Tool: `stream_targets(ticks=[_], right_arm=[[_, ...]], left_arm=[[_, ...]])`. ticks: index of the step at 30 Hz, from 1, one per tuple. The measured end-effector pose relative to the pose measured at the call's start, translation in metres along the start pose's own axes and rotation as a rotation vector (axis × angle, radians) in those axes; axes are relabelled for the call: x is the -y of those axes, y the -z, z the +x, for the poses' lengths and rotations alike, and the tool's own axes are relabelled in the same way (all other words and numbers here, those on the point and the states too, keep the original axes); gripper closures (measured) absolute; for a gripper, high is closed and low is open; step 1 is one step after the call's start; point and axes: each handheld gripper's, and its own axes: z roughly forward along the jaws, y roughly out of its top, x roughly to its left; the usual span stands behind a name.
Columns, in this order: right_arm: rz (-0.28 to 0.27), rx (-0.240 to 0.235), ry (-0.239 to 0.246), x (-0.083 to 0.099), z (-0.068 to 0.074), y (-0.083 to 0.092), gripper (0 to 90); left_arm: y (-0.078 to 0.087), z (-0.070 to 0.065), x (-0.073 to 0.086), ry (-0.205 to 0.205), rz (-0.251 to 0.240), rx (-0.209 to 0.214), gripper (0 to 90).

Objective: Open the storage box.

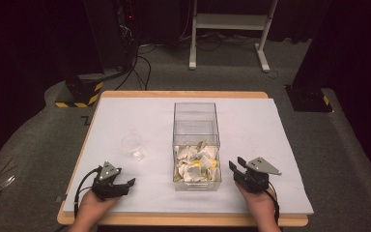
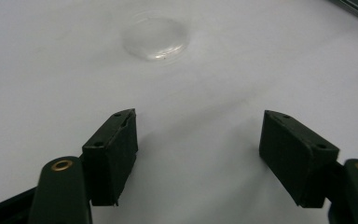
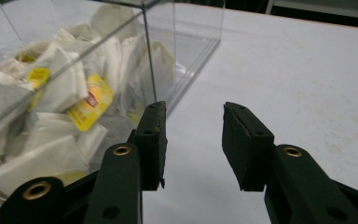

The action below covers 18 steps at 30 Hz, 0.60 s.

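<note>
While both hands rest at the near edge of the table, the items stand as follows.

Table (image 1: 280, 145): wooden top under a white sheet; bears every item listed below.

Clear box (image 1: 196, 116): open-topped, see-through walls, standing upright at the middle of the table, long side running away from the person. In the right gripper view its near corner (image 3: 149, 60) rises just beyond the left jaw.

Tea bags (image 1: 195, 164): white paper sachets with yellow tags, heaped loosely in the near half of the clear box; the far half is bare. Seen through the wall in the right gripper view (image 3: 60, 93).

Plastic cup (image 1: 133, 146): small, transparent, standing on the sheet left of the clear box and apart from it. In the left gripper view its rim and base (image 2: 154, 38) lie ahead of the jaws, well clear of them.

Left gripper (image 1: 121, 186): held low over the sheet at the near left, nearer the person than the plastic cup; jaws spread wide (image 2: 198, 149), nothing between them.

Right gripper (image 1: 236, 166): held at the near right, just beside the right wall of the clear box, apart from it as far as can be told; jaws parted by a narrow gap (image 3: 193, 140), released, only bare sheet between them.

Floor (image 1: 348, 159): grey carpet around the table.
</note>
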Motion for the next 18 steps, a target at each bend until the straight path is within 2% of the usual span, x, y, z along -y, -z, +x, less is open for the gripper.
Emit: stream_targets(ticks=[5,7,8,13,15,18], right_arm=[[0.029,0.022,0.005,0.006,-0.010,-0.005,60.2],[0.045,0.024,0.009,0.009,-0.012,-0.007,60.2],[0.059,0.024,0.006,0.012,-0.014,-0.008,60.2],[0.088,0.025,0.027,0.015,-0.014,-0.010,59.0],[0.090,0.024,0.042,0.016,-0.013,-0.011,58.5],[0.102,0.027,0.066,0.018,-0.012,-0.012,58.5]], left_arm=[[0.001,0.001,0.000,0.020,-0.006,-0.007,32.4],[0.001,-0.001,0.000,0.006,-0.003,-0.023,33.2],[0.001,-0.001,0.000,0.014,-0.004,-0.023,33.3],[0.003,-0.002,0.000,0.012,0.004,-0.031,34.9],[0.005,-0.002,-0.001,0.006,0.017,-0.027,38.8],[0.009,-0.002,-0.002,0.014,0.009,-0.014,40.9]])
